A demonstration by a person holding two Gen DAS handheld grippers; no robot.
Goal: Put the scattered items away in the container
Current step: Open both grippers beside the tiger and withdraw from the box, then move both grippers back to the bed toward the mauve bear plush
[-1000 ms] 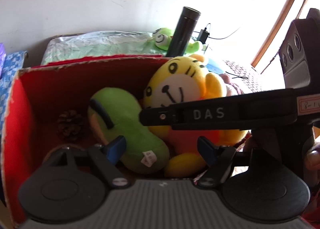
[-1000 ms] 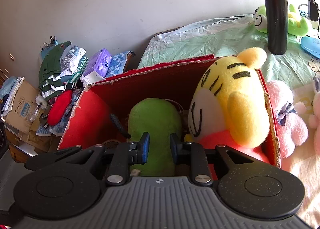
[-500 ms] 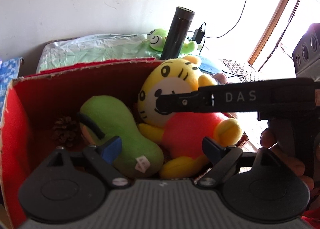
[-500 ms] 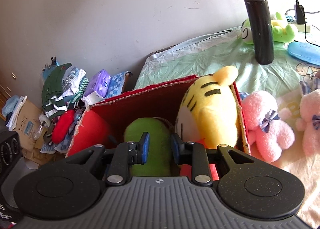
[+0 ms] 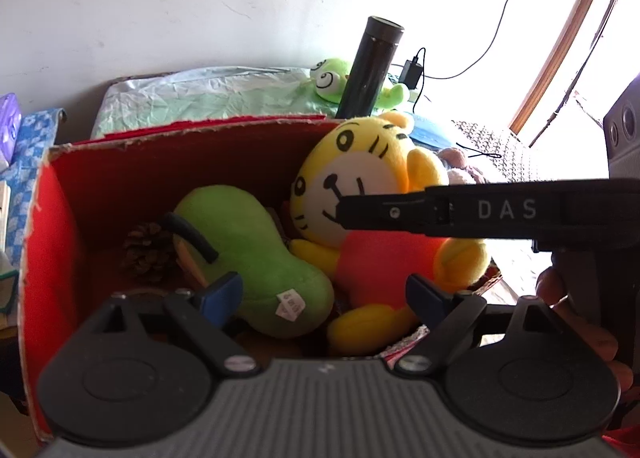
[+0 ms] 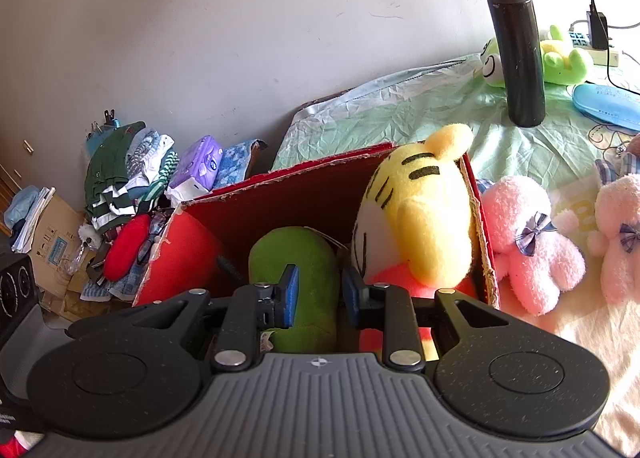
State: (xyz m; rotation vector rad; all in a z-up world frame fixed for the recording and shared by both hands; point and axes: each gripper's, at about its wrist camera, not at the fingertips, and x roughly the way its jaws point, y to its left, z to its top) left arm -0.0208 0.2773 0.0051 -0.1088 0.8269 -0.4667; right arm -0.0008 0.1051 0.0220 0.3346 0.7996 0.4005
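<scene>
A red cardboard box (image 5: pixel 52 226) (image 6: pixel 184 246) holds a green pear plush (image 5: pixel 256 258) (image 6: pixel 296 270), a yellow tiger plush (image 5: pixel 360 194) (image 6: pixel 420 218) and a pine cone (image 5: pixel 146 252). My left gripper (image 5: pixel 324 294) is open and empty above the box's near side. My right gripper (image 6: pixel 318 292) is partly open with a narrow gap, empty, above the box; its side shows in the left wrist view (image 5: pixel 480 214). Two pink plush toys (image 6: pixel 528 242) (image 6: pixel 620 234) lie on the bed right of the box.
A black flask (image 6: pixel 518 50) stands on the green sheet (image 6: pixel 400 106) behind the box, with a green frog plush (image 6: pixel 560 58), a power strip and a blue case (image 6: pixel 604 102). Clothes and cartons (image 6: pixel 120 178) are piled at the left by the wall.
Both grippers have drawn back and up from the box. The tiger plush now sits in the box free of the right gripper. The right jaws have opened slightly.
</scene>
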